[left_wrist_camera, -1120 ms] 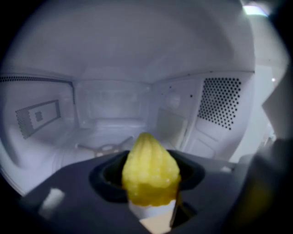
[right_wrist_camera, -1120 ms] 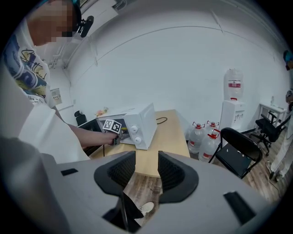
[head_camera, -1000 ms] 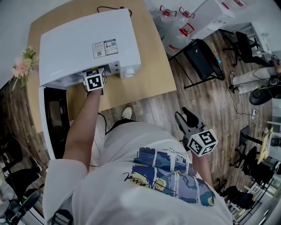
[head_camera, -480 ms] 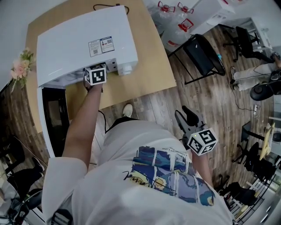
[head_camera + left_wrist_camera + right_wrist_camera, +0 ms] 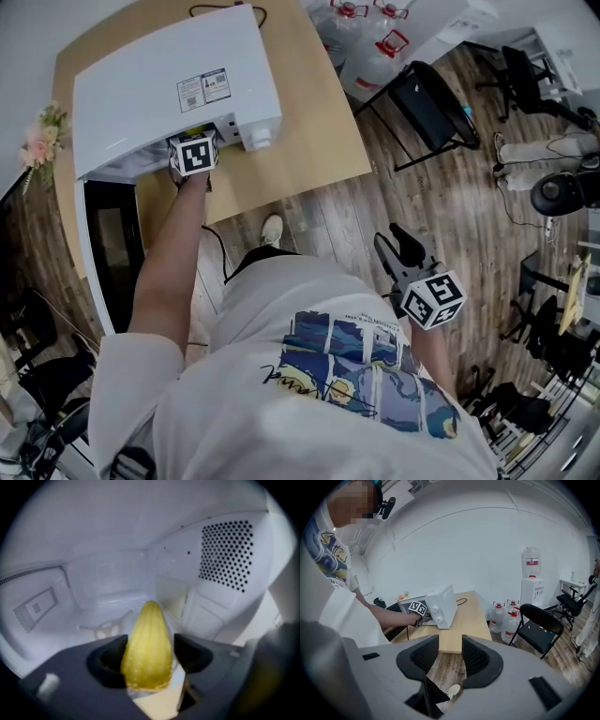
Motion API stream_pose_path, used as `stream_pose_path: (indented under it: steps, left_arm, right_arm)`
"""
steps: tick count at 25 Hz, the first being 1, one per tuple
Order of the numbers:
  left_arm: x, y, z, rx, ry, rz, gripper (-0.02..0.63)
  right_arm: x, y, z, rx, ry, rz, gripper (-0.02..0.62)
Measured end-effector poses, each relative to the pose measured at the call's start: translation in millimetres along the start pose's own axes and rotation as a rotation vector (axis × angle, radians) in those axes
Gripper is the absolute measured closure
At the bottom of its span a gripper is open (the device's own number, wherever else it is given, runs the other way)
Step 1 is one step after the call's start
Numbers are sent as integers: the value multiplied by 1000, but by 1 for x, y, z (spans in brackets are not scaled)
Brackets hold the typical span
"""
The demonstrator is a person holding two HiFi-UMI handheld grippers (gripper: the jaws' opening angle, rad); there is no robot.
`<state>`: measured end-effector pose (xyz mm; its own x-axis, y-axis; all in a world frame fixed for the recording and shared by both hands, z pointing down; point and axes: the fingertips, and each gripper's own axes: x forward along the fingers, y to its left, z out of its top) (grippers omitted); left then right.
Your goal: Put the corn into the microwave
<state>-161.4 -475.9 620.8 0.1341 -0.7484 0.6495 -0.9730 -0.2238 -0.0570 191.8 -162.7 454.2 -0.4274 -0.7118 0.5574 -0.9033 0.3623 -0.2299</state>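
Reaching with the left gripper (image 5: 149, 655) into the cavity of the white microwave (image 5: 169, 84), set on a light wooden surface (image 5: 314, 131) with its dark door (image 5: 111, 239) swung open toward the person. Opening that gripper's jaws, with the yellow corn (image 5: 147, 634) between them: close against the left pad, a visible gap at the right pad, so no firm grip. Pointing the corn's narrow tip deeper into the cavity, inside the microwave and low over its floor near the turntable hub (image 5: 101, 630); cannot tell whether resting on the floor. Beyond the corn, white inner walls and a perforated panel (image 5: 225, 555) on the right side. Holding the right gripper (image 5: 450, 654) well away from the microwave, out over the wooden floor (image 5: 441, 216) beside the person's printed shirt (image 5: 356, 375). Keeping its jaws a small way apart with nothing between them, only floor and a shoe (image 5: 453, 691) showing through the gap. Elsewhere: flowers (image 5: 42, 141) at the far corner of the surface, a black folding chair (image 5: 427, 108) just beside it, and water jugs (image 5: 375, 52) near the chair.
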Motion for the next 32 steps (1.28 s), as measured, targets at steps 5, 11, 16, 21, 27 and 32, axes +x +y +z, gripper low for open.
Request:
stream_pose_path:
  steps: [5,11,16,21,27,32]
  left_arm:
    - [-15,3,-4,6,-11,14,278]
    - [-43,10,-13,6,-23,56,270]
    - [-74,5,-29,-17,-24,62,270]
    - [-109,-11,-49,-43,-22,47,270]
    - [-152,-40,-83,-62,-13,-39,359]
    - [-194,-69,-108,-68,-34,-99,486]
  right_arm:
    - [-10,1,-6,-6,-8,14,451]
    - [-26,3,-18,-8,-8,37,451]
    - [-40,6,-26,-28,-20,62,459]
    - [-53,13,-31,-47,-35,98,473]
    - [-66,28,-44,-83,-58,147,526]
    - [-77,44,-59,-104,-67,187,566]
